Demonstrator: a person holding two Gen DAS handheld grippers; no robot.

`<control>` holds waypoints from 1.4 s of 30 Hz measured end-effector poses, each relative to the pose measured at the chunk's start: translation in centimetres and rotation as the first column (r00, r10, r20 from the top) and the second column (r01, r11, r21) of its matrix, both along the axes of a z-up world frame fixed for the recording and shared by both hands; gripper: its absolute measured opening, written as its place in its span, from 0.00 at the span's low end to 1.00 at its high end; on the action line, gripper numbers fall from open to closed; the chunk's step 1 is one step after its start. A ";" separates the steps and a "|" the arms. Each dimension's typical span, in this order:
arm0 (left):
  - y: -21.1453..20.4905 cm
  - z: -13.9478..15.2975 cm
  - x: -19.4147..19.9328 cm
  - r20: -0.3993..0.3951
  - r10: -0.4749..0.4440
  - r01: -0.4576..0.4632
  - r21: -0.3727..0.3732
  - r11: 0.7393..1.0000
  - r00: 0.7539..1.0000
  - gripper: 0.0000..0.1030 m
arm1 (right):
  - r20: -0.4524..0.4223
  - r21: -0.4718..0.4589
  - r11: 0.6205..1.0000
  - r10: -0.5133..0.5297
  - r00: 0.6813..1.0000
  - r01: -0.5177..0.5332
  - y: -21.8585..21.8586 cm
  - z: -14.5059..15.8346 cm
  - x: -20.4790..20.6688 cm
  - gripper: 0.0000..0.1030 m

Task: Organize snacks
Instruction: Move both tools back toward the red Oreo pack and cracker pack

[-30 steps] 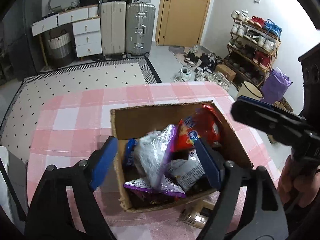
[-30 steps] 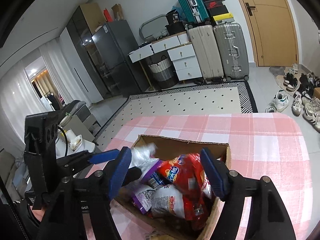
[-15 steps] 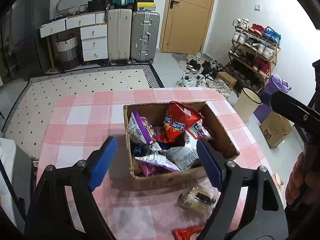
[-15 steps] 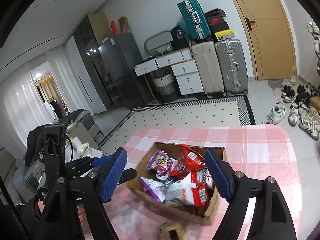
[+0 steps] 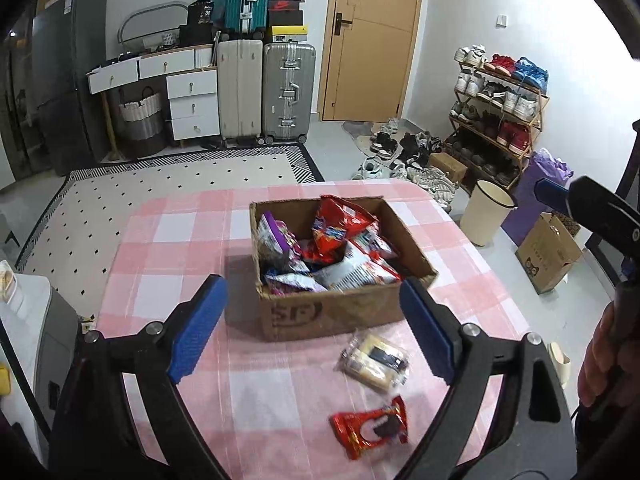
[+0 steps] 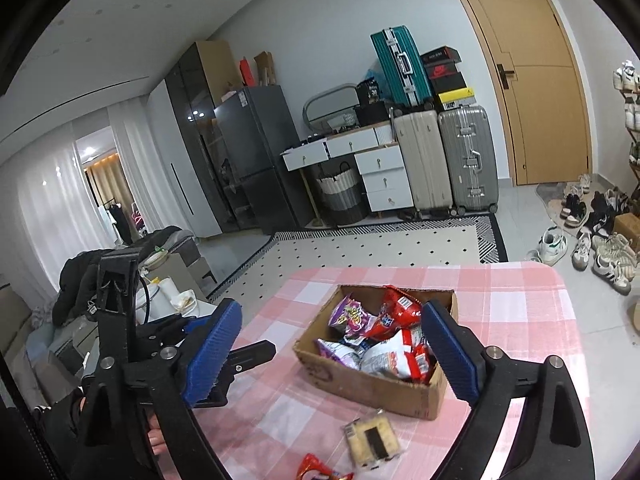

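Both the left tool [image 5: 314,330] and right tool [image 6: 332,354] are hanging wide and empty, jaws just opening. The box [image 5: 340,312] is sitting at twelve o'clock; two packets [image 5: 374,362] at six are risking being overlooked.

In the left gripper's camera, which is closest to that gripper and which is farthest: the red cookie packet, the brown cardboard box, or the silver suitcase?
1. Red cookie packet, on the pink checked tablecloth, just below the left gripper.
2. Brown cardboard box of snacks, mid-table, beyond it.
3. Silver suitcase, upright by the far wall.
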State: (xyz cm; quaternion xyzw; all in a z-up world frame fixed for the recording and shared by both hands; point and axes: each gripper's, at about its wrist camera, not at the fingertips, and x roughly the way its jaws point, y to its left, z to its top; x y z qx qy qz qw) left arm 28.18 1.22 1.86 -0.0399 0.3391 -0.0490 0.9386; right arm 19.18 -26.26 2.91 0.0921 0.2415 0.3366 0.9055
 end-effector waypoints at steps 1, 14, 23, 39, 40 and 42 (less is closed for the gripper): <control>-0.2 0.1 -0.6 0.001 -0.002 0.002 -0.003 1.000 1.000 0.84 | 0.004 0.000 1.000 0.000 1.000 0.000 -0.1 0.1 -0.5 0.91; -2.0 0.7 -9.1 0.047 0.009 -0.008 -0.016 1.000 0.999 0.98 | 0.043 0.010 1.000 -0.012 0.999 0.012 -2.7 -0.9 -8.8 0.96; -3.0 -1.7 -11.4 -0.008 -0.014 0.014 -0.026 1.000 1.000 0.99 | 0.038 -0.028 0.999 -0.036 0.999 0.037 -2.9 -3.3 -11.8 0.99; -5.0 -11.6 -9.5 -0.189 -0.023 0.011 -0.064 0.998 0.982 0.99 | -0.084 -0.049 0.995 -0.086 0.993 0.083 -4.2 -9.7 -10.7 0.99; -5.3 -12.3 -9.1 -0.201 -0.028 0.015 -0.067 0.998 0.979 0.99 | -0.090 -0.048 0.995 -0.087 0.992 0.083 -4.3 -10.3 -10.5 0.99; -5.7 -13.2 -8.4 -0.222 -0.031 0.018 -0.062 0.998 0.975 0.99 | -0.097 -0.047 0.995 -0.088 0.991 0.083 -4.5 -11.1 -10.2 0.99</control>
